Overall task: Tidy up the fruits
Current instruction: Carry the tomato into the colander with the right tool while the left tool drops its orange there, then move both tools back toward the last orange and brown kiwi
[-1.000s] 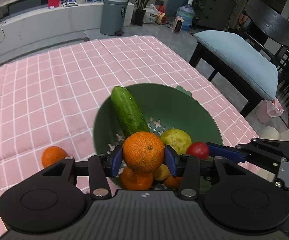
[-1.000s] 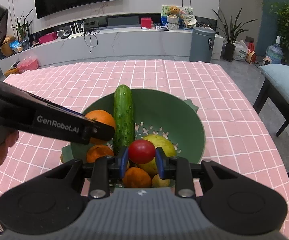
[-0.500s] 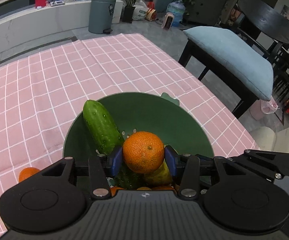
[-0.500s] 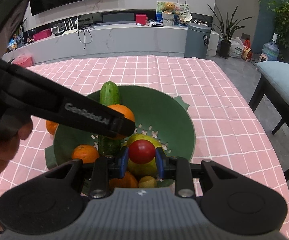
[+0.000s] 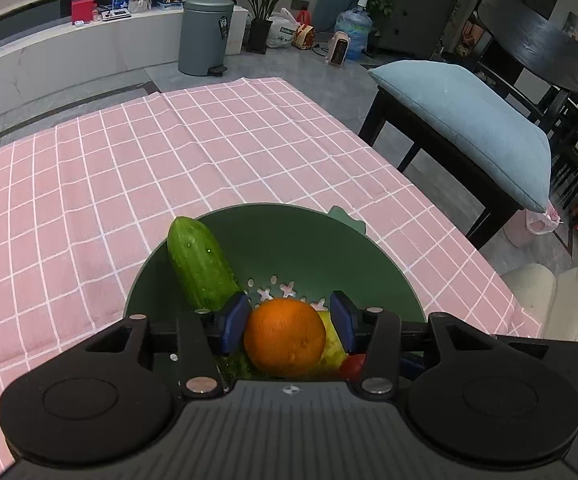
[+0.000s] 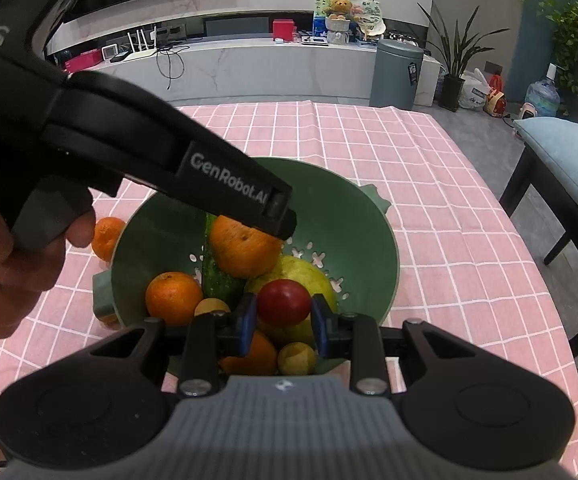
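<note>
Mostly done, judging by the pile: green colander (image 6: pixel 373 240) on pink checked table (image 5: pixel 169 152) already holds a cucumber (image 5: pixel 203 270), a yellow-green pear-like fruit (image 6: pixel 309 276), several oranges and small yellow fruits. Left to do, as far as visible: drop the two fruits in hand, then fetch one orange (image 6: pixel 107 236) sitting on the cloth just outside the colander rim, beyond and to the left of the right hand-held gripper.

Left hand-held gripper (image 5: pixel 287 322): blue pads either side of an orange (image 5: pixel 285 336), jaws just been opening w/ the fruit between them. Left pad close against the peel, right pad w/ a sliver of gap; grip looks let go or nearly so. Orange sits low over the colander's inside, cucumber just ahead and left of the pads, pear-like fruit tucked right behind the orange.

Right hand-held gripper (image 6: pixel 283 314): pinched tight on a small red tomato (image 6: pixel 283 302), pads touching both sides. Tomato held above the pile, pear-like fruit directly beyond it, another orange (image 6: pixel 175 298) just left, a small yellow fruit (image 6: pixel 296 358) below.

Hand (image 6: pixel 17 256) visible on the left tool's trigger.
</note>
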A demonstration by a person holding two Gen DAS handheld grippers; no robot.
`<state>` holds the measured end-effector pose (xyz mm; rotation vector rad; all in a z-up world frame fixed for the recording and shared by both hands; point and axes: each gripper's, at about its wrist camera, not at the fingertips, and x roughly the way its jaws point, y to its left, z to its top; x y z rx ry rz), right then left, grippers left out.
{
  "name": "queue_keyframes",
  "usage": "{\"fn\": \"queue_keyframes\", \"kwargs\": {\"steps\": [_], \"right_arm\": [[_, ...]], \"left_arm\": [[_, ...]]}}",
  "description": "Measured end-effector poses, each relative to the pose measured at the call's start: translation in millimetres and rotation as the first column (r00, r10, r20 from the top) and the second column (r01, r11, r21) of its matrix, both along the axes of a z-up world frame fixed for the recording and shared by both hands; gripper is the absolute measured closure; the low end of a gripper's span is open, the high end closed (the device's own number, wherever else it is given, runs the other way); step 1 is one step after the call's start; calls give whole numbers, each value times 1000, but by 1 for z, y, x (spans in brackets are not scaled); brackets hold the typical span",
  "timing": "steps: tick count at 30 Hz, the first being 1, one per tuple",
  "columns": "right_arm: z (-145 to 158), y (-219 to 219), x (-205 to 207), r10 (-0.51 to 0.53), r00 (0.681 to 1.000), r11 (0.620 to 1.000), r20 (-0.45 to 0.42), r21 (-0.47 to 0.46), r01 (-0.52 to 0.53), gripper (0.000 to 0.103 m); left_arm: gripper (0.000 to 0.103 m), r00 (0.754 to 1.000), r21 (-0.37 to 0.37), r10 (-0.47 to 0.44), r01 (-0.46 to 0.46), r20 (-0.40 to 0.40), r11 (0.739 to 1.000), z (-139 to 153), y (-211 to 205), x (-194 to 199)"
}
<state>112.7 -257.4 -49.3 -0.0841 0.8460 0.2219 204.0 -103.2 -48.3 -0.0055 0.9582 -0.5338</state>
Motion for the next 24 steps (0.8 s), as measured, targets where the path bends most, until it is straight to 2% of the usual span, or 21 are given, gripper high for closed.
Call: {"fn": "queue_keyframes", "kwargs": {"steps": [12,24], "right_arm": [[-1,8,0,12,1000,1000,-21,25,-12,78],[-7,8,-3,-20,998,1000,-63,7,20,77]], "left_arm": [[44,999,-40,46,-45,25,998,15,34,-19],[43,991,-29,136,-136,6,990,13,81,-35]]}}
